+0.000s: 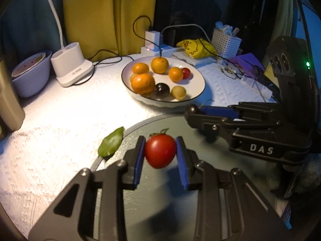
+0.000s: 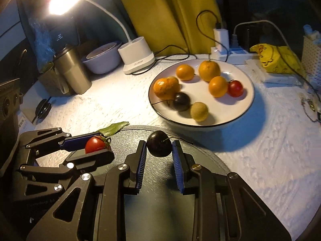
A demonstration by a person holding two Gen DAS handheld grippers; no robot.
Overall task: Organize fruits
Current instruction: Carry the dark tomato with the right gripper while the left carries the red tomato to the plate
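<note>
My left gripper (image 1: 160, 150) is shut on a red cherry tomato (image 1: 160, 150) above a dark round plate (image 1: 152, 206); it also shows in the right wrist view (image 2: 95, 144). My right gripper (image 2: 159, 147) is shut on a dark cherry (image 2: 159, 146) with a stem, over the same dark plate (image 2: 204, 158); in the left wrist view the cherry (image 1: 192, 108) shows at its fingertips. A white plate (image 1: 197, 80) (image 2: 242, 76) behind holds several oranges (image 2: 209, 70), a red tomato (image 2: 235, 88), a dark cherry (image 2: 181, 101) and a yellow-green fruit (image 2: 199, 111).
A green leaf (image 1: 111, 144) lies at the dark plate's left edge. At the back stand a white lamp base (image 2: 137, 55), a lilac bowl (image 2: 101, 60), a steel tumbler (image 2: 71, 72), a power strip with cables (image 2: 226, 50), a yellow bag (image 2: 276, 58) and a white basket (image 1: 225, 42).
</note>
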